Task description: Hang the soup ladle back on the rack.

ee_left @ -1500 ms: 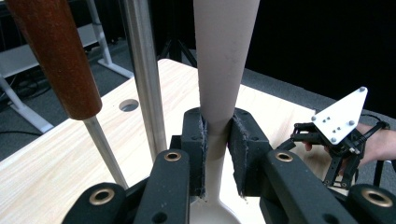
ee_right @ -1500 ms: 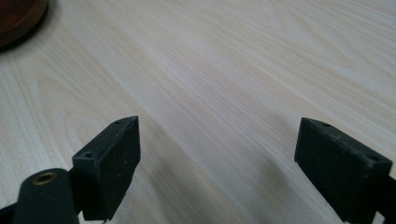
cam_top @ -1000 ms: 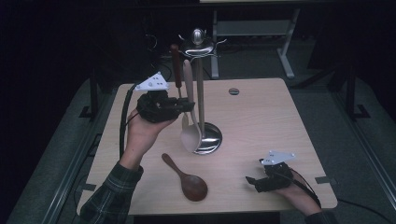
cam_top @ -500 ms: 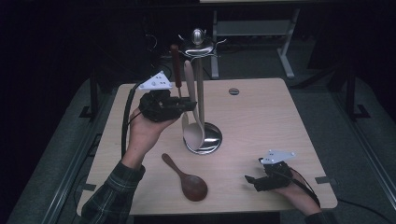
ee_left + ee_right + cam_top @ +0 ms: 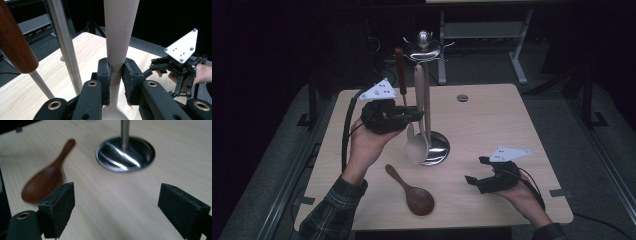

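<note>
I am finding open tabletop [image 5: 492, 125] lying to the right of the steel stand [image 5: 426, 95], and my right gripper [image 5: 477, 181] is hovering there with nothing near its jaws. Ahead of it, the stand's round base [image 5: 125, 153] and the dark wooden spoon [image 5: 47, 178] are sitting with a bare strip between them. Around my left gripper [image 5: 116, 75] things are crowding: the stand's pole [image 5: 65, 47] and a brown-handled utensil [image 5: 15, 42] are hanging just beside it.

No legible text, label, brand, number or sign anywhere on the surface [image 5: 492, 125], the utensils, the stand or the dark background.
</note>
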`<action>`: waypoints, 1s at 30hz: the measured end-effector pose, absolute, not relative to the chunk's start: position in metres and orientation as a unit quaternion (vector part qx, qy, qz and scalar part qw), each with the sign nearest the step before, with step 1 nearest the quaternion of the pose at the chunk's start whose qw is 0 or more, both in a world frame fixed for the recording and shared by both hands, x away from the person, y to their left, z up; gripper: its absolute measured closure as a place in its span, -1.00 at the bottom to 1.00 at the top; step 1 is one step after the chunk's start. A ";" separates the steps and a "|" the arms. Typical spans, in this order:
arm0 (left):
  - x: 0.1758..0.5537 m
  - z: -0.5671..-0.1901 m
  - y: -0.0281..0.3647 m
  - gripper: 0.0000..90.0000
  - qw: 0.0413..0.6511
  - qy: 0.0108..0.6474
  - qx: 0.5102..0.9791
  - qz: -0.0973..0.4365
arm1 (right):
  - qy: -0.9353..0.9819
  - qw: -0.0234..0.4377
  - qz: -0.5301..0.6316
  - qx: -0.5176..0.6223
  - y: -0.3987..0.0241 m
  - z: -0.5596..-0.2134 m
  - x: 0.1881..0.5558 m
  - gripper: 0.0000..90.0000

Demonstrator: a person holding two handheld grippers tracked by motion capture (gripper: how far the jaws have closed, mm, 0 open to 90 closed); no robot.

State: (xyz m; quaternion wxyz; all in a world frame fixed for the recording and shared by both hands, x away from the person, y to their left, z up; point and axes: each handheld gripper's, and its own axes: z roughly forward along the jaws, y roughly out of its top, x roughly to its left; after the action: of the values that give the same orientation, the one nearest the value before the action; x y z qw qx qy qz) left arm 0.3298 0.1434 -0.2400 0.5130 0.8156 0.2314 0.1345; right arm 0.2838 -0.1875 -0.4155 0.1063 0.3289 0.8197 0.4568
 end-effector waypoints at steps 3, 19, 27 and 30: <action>0.328 -0.240 0.141 0.70 0.513 0.229 0.816 0.133 | 0.811 0.102 0.481 0.317 -0.172 -0.402 0.291 -0.55; 0.325 -0.252 0.131 0.70 0.504 0.238 0.820 0.134 | 0.761 0.119 0.586 0.253 -0.102 -0.342 0.317 0.05; 0.324 -0.256 0.131 0.70 0.503 0.245 0.817 0.138 | 0.750 0.140 0.599 0.242 -0.082 -0.330 0.321 0.31; 0.324 -0.256 0.132 0.70 0.504 0.249 0.815 0.138 | 0.749 0.149 0.598 0.244 -0.077 -0.329 0.322 0.42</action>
State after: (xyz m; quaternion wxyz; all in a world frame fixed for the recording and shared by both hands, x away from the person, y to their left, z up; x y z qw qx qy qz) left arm 0.3238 0.1323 -0.2563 0.5039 0.8154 0.2492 0.1384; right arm 0.3219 -0.0773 -0.3285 0.1490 0.2439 0.7488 0.5979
